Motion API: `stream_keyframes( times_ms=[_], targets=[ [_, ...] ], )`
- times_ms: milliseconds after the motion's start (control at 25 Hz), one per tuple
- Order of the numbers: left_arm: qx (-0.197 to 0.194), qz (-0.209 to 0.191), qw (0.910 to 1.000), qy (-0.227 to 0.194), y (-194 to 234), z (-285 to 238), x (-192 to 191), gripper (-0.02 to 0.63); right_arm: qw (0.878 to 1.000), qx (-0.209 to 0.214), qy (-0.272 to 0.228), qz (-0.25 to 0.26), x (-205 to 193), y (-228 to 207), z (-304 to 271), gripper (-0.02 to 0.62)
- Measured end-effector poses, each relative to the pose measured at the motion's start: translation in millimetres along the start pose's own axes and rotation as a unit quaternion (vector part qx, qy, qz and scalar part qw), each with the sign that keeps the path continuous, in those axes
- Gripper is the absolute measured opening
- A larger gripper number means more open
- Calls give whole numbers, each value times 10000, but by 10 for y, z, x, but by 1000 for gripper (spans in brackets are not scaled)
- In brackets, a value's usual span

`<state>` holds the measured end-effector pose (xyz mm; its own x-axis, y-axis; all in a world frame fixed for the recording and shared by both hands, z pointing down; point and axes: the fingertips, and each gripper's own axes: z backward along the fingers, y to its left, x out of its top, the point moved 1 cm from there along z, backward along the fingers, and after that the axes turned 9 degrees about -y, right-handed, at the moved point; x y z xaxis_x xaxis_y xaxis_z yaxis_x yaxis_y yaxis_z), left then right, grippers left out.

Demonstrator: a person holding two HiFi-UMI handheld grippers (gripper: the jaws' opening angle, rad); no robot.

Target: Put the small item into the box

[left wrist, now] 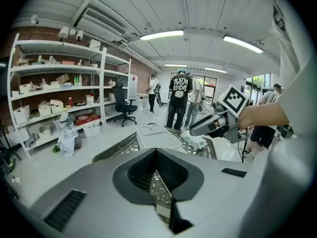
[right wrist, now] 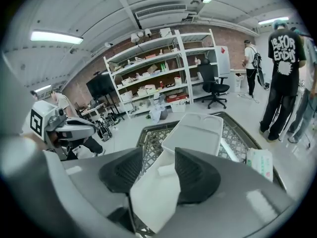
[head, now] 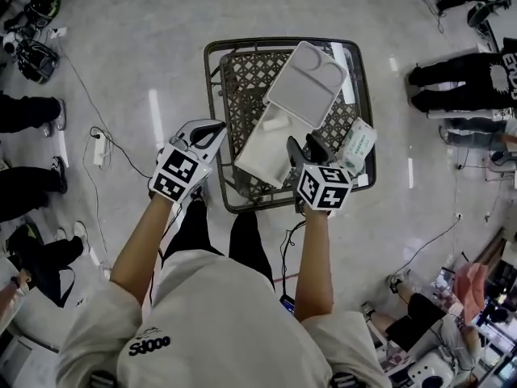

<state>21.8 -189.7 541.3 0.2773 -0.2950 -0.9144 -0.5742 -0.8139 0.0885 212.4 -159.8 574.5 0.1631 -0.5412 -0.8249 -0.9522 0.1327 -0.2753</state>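
A white box stands open on the mesh table (head: 213, 87), with its base (head: 260, 153) toward me and its lid (head: 308, 83) laid back. A small white item (head: 275, 124) lies inside the base, and the right gripper view shows this item (right wrist: 167, 170) framed between the jaws, well below them. My right gripper (head: 304, 149) hangs open over the near right corner of the base, holding nothing. My left gripper (head: 213, 130) hovers at the table's left edge, shut and empty. In the left gripper view its pads (left wrist: 148, 170) meet over the mesh.
A pack of wipes (head: 357, 145) lies on the table to the right of the box. Several people stand or sit around (head: 464, 75). Cables and a power strip (head: 100, 148) lie on the floor to the left. Shelving (right wrist: 163, 78) lines the far wall.
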Motion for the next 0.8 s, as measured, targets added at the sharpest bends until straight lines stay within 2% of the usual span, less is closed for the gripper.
stream_keyframes(
  times_ms=[240, 440, 640, 800],
  targets=[
    [34, -201, 9990, -405, -11, 38, 501, 6, 9977, -87, -598, 296, 477, 82, 410, 186],
    [14, -369, 9962, -790, 10, 103, 939, 5, 9904, -263, -1087, 818, 960, 169, 667, 150],
    [-25, -562, 9917, -1160, 48, 203, 1362, 5, 9832, -395, -1496, 972, 1384, 263, 903, 117],
    [-70, -738, 9870, -1424, 42, 248, 1685, 5, 9748, -467, -1764, 1283, 1673, 335, 1090, 83]
  ],
)
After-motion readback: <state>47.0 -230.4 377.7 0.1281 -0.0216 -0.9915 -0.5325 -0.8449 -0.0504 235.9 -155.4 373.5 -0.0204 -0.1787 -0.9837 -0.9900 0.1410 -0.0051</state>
